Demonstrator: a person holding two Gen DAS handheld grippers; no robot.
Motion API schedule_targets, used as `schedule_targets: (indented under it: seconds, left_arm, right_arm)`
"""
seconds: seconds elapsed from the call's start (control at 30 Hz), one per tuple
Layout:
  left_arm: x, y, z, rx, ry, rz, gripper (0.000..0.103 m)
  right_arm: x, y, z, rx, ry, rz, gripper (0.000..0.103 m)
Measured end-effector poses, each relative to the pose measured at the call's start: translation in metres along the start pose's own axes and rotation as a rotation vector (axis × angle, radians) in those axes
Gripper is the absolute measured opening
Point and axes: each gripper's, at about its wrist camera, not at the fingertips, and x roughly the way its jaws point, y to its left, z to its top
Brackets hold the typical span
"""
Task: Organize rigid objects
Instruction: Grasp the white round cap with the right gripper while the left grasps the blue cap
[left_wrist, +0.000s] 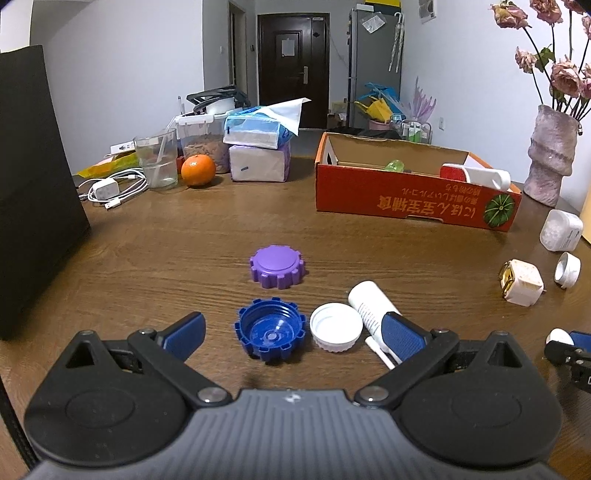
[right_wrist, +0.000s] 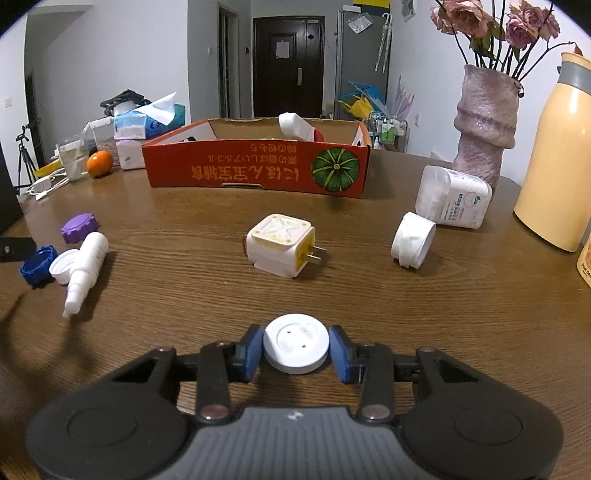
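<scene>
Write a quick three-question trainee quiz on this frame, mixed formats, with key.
1. True or false: the right gripper is closed on the white round disc.
2. Which item lies between the left gripper's open fingers? A) purple cap B) blue cap C) orange
3. Fill in: the red-and-white bottle rests in the ____.

Key:
1. True; both pads press its sides.
2. B, the blue cap, hollow side up, untouched; the purple cap sits beyond it, the orange at the far edge.
3. Orange cardboard box.

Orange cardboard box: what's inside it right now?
In the orange cardboard box: a white bottle with a red end and something green. The near wall hides the floor.
</scene>
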Motion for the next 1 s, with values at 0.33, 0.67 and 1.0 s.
schedule_targets:
  seconds: [0.33,0.67,1.0]
  left_arm:
    - [0.015,0.017,-0.004,0.023,0.023,0.034,0.103]
    - [0.039,0.027,-0.009,0.065,0.061,0.047,0.103]
    - [0.053,0.039,-0.010,-0.004,0.079,0.024,0.103]
  right_arm:
    - [-0.012,-0.010,0.001,0.063,-0.089,-0.019,0.038]
    - [-0.014,-0.012,0.000,0.075,-0.106,-0.035,0.038]
    - [-0.014,-0.013,0.000,0.080,-0.110,-0.040,0.038]
